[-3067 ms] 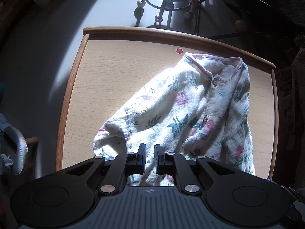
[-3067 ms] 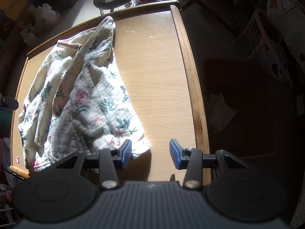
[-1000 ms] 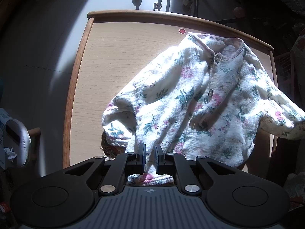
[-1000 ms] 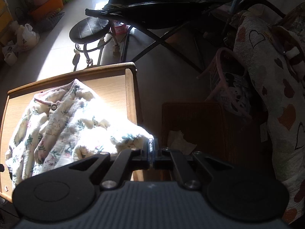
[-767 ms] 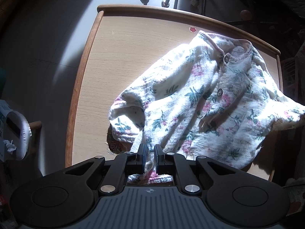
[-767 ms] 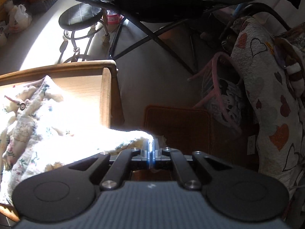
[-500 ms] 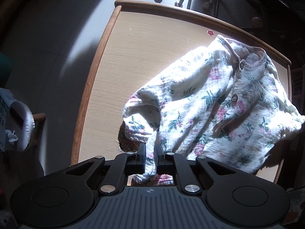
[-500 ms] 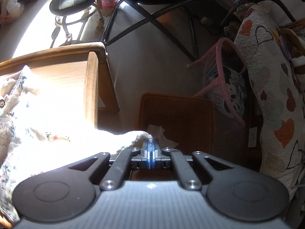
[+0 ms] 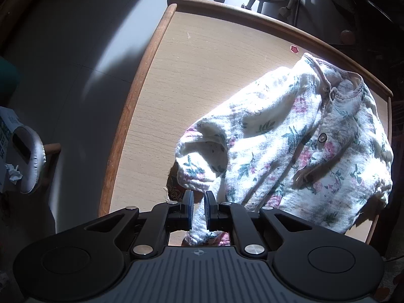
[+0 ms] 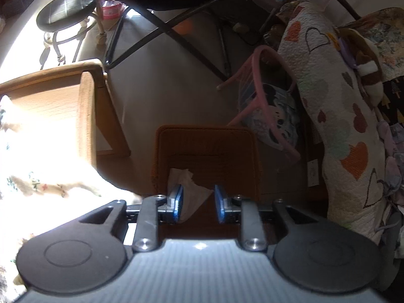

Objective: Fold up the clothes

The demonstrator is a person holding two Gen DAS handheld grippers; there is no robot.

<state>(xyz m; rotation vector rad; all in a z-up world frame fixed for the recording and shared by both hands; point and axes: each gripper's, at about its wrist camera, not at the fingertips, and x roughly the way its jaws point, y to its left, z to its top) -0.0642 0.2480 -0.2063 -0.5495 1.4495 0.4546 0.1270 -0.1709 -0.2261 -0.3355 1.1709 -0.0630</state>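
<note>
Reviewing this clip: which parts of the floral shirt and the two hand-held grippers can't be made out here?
- Floral shirt, right wrist view: glare washes it out.
- Shirt hem, left wrist view: hidden behind the left hand-held gripper, which pinches a fold.
- Shirt's right sleeve: runs past the table edge.
- Right hand-held gripper: jaws just opened, nothing between them.

The shirt [image 9: 290,136] is crinkled, matt floral cloth; beneath it, the table [image 9: 192,80] is smooth pale wood with a darker rim.

Round stool [image 10: 66,7], brown basket [image 10: 207,151], heart-print quilt [image 10: 335,116].
</note>
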